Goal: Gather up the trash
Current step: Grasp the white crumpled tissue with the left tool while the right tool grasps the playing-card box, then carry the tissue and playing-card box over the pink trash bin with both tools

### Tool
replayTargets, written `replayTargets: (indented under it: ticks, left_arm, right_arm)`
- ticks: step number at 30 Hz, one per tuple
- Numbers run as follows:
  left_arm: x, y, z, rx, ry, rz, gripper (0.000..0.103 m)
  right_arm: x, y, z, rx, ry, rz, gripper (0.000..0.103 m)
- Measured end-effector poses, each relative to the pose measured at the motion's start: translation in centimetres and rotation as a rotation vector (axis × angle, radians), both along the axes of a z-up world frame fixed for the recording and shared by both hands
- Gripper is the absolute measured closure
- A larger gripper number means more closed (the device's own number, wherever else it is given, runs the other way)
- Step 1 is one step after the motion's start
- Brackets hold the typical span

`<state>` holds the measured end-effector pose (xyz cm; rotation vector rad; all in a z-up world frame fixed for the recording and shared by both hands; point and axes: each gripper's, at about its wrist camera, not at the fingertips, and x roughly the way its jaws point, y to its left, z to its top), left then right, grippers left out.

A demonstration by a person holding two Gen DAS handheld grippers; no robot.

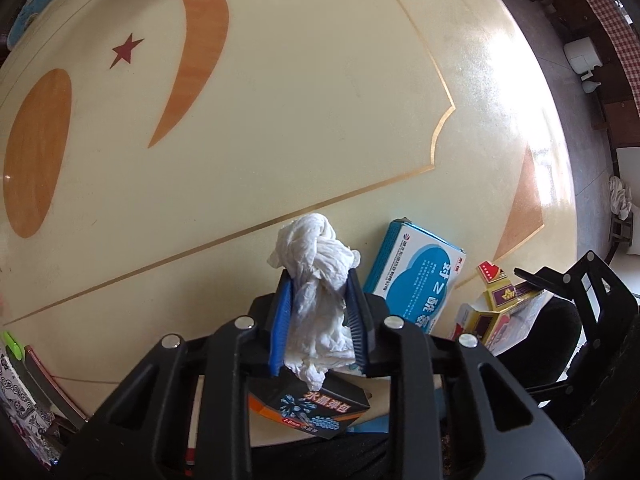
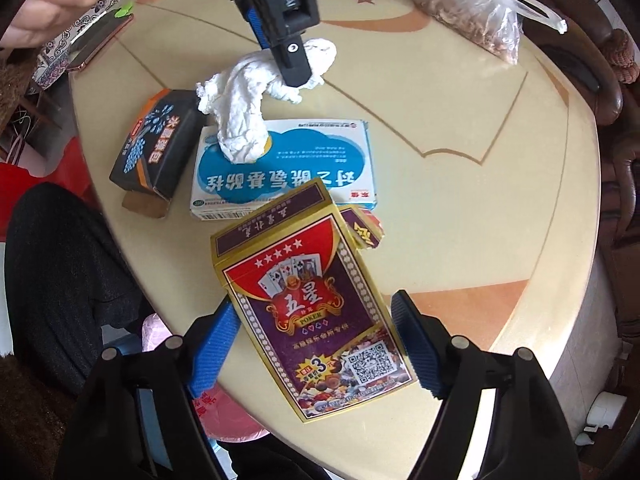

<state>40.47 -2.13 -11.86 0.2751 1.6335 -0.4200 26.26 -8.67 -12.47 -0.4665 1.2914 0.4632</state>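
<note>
Right wrist: left gripper (image 2: 298, 70) clamps tissue (image 2: 240, 120) above table (image 2: 460, 208).

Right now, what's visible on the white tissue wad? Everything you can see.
The crumpled white tissue paper wad is a long, twisted, wrinkled strand of soft paper. The left claw is shut on its middle, blue pads pressing both sides. In the right wrist view it hangs in an arch: one end bunches past the claw, the other droops in front of the blue and white cardboard medicine box; whether it touches the box is unclear. It looks dry and unstained.
</note>
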Motion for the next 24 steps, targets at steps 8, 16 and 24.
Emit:
replayTargets:
  ticks: [8, 16, 24]
  left_arm:
    - [-4.7, 2.4, 4.9, -0.025, -0.114, 0.016, 0.077]
    - [-11.1, 3.0, 10.1, -0.014, -0.235, 0.004, 0.077]
    - [-17.7, 4.2, 14.7, -0.022, -0.34, -0.004, 0.076]
  right_arm:
    - [0.5, -2.0, 3.9, 0.004, -0.109, -0.119, 0.029]
    - [-1.2, -3.2, 10.3, 0.024, -0.237, -0.175, 0.029]
    - [-7.0, -2.4, 14.2, 0.043, -0.305, -0.186, 0.029]
